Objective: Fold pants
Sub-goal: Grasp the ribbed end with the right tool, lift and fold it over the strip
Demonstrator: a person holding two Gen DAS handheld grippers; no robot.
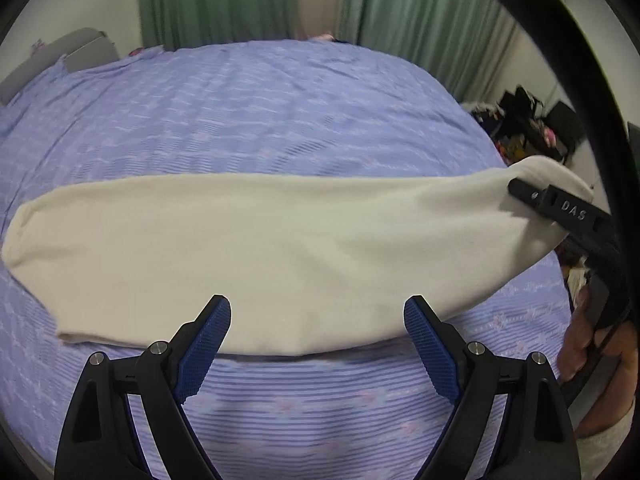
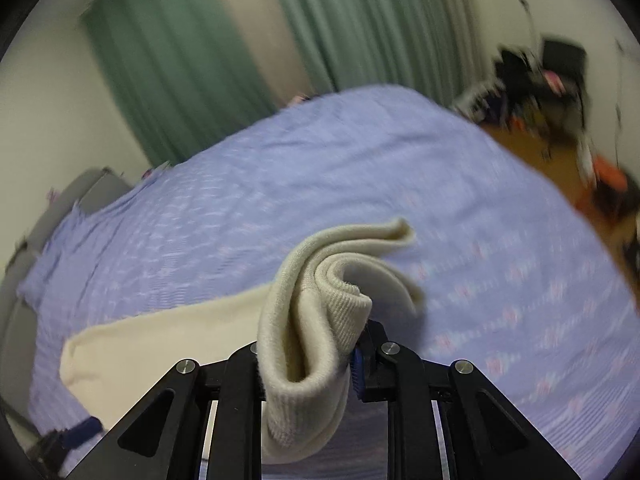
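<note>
Cream pants (image 1: 260, 248) lie in a long band across the purple striped bed sheet (image 1: 260, 112). My left gripper (image 1: 318, 320) hovers open over their near edge, blue pads (image 1: 208, 344) wide apart with nothing between them. At the right, my right gripper (image 1: 520, 192) pinches the band's end and holds it off the sheet. In the right wrist view the right gripper (image 2: 308, 344) is shut on the bunched ribbed end of the pants (image 2: 320, 300). The rest of the cloth (image 2: 160, 340) trails down to the left onto the bed (image 2: 360, 168).
Green curtains (image 1: 224, 0) hang behind the bed. A grey headboard (image 1: 68, 52) stands at the far left. Dark clutter (image 1: 528, 120) sits on the brown floor (image 2: 552, 160) past the right bed edge. A hand (image 1: 600, 344) holds the right gripper's handle.
</note>
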